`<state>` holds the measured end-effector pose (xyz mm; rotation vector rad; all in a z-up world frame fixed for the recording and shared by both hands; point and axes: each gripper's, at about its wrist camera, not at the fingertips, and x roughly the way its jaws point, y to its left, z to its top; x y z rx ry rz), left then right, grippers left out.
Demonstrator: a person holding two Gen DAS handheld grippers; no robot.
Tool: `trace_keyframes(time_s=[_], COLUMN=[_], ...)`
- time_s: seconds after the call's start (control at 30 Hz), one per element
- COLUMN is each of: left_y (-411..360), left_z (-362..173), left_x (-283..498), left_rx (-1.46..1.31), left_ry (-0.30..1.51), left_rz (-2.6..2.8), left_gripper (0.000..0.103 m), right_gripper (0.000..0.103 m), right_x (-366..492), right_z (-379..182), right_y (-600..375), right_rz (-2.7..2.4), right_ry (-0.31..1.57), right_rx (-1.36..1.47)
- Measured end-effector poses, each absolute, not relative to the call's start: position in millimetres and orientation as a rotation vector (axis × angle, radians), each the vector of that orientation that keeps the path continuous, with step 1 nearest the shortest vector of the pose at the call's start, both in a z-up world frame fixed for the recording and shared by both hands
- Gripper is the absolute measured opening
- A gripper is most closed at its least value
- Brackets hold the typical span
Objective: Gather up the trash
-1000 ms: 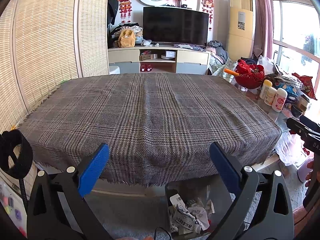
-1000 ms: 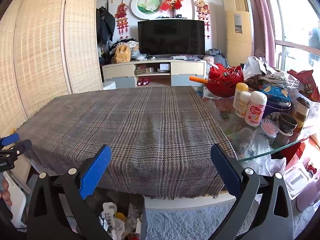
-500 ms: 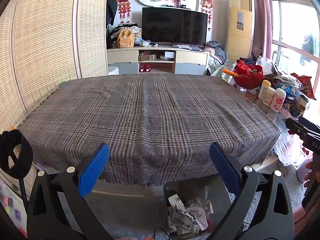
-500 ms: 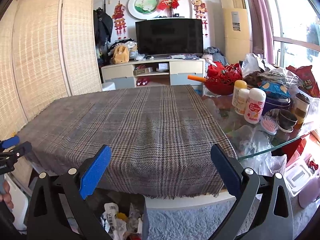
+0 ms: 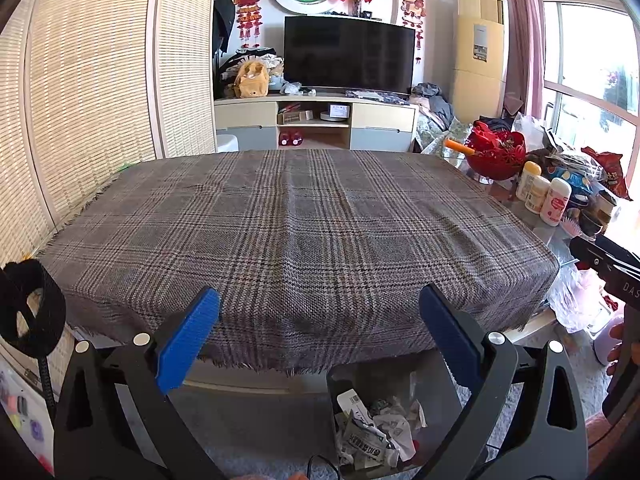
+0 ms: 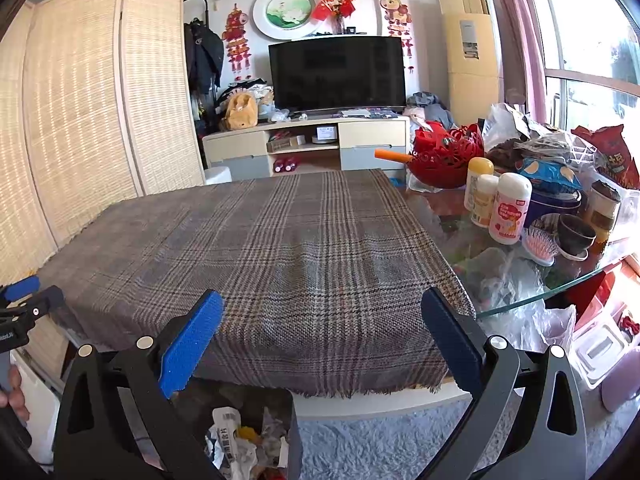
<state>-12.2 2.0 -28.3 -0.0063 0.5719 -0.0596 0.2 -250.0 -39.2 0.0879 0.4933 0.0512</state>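
Note:
A dark trash bin (image 5: 340, 384) stands on the floor under the table's near edge, holding crumpled paper and wrappers (image 5: 372, 432); it also shows in the right wrist view (image 6: 294, 420). My left gripper (image 5: 320, 320) is open and empty, held above the bin in front of the plaid tablecloth (image 5: 296, 220). My right gripper (image 6: 324, 320) is open and empty, to the right of the bin. No loose trash shows on the cloth.
The table's right glass part (image 6: 516, 284) holds bottles (image 6: 510, 208), a red bowl (image 6: 448, 156), snack bags, cups and a brush. Woven screens (image 5: 88, 92) stand left. A TV cabinet (image 5: 316, 120) is behind. Storage boxes (image 6: 600, 348) sit on the floor at right.
Both grippers have drifted slightly back and up; the view barely shifts. Jaws stay open and empty.

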Motion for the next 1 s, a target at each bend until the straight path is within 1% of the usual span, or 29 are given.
trace_keyframes(time_s=[1.0], left_y=[3.5], left_z=[-23.3], left_x=[-9.3], left_rx=[-0.019], left_ry=[0.585], left_rz=[-0.057], left_gripper=[0.095], right_gripper=[0.1], right_x=[-1.0], right_z=[-40.0], right_y=[-247.8], right_rz=[0.039], right_ry=[0.498], right_rx=[0.09])
